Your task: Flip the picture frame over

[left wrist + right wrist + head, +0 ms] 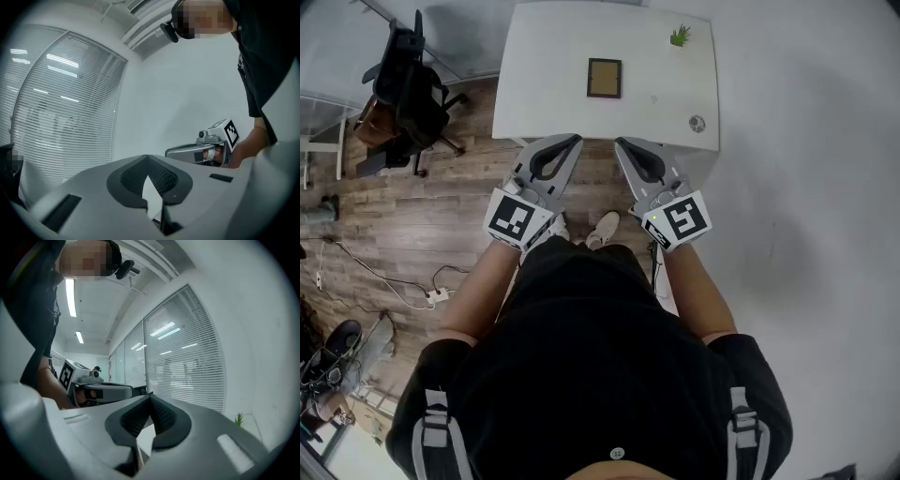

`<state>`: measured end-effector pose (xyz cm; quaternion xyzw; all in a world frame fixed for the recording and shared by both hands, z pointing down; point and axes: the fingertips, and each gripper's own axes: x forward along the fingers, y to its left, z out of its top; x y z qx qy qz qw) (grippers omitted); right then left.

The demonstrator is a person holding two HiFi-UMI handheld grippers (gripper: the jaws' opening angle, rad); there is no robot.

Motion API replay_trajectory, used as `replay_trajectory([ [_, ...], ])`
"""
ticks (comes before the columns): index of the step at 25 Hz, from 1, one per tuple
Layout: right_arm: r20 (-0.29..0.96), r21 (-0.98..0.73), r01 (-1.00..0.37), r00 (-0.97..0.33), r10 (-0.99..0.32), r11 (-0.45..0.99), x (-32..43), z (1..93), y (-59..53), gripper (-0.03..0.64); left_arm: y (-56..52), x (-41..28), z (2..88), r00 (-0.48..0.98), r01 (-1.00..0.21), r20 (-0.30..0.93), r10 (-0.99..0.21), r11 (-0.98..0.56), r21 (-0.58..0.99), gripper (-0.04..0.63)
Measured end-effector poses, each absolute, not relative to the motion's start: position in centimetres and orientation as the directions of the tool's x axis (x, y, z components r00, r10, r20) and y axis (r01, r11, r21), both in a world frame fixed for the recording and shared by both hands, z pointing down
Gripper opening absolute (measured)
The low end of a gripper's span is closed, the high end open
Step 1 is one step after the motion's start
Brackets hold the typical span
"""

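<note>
Currently the picture frame (604, 78) lies flat on the table (544, 56), lengthwise front-to-back.

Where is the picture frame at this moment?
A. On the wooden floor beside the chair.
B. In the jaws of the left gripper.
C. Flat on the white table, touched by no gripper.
C: the picture frame lies flat on the white table, while the left gripper and the right gripper are shut and empty at the table's near edge.
</note>
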<state>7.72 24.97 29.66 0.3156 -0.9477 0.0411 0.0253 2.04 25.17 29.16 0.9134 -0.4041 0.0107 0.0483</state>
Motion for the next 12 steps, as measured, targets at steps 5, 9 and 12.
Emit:
replay_trajectory([
  [5, 0.076, -0.062, -0.601, -0.799, -0.597, 0.797, 7.4, 29.8, 24.9, 0.009, 24.9, 1.2, 29.9, 0.654, -0.756, 0.100, -0.750, -0.652, 0.061, 0.008],
  [9, 0.074, -0.069, -0.630, -0.777, -0.625, 0.774, 8.3, 30.2, 24.2, 0.011, 24.7, 1.5, 30.3, 0.656, -0.755, 0.095, -0.749, -0.653, 0.061, 0.008],
  [12, 0.073, -0.081, -0.649, -0.761, -0.645, 0.757, 9.1, 30.4, 23.9, 0.011, 24.7, 1.8, 30.6, 0.651, -0.758, 0.127, -0.748, -0.650, 0.056, 0.008],
])
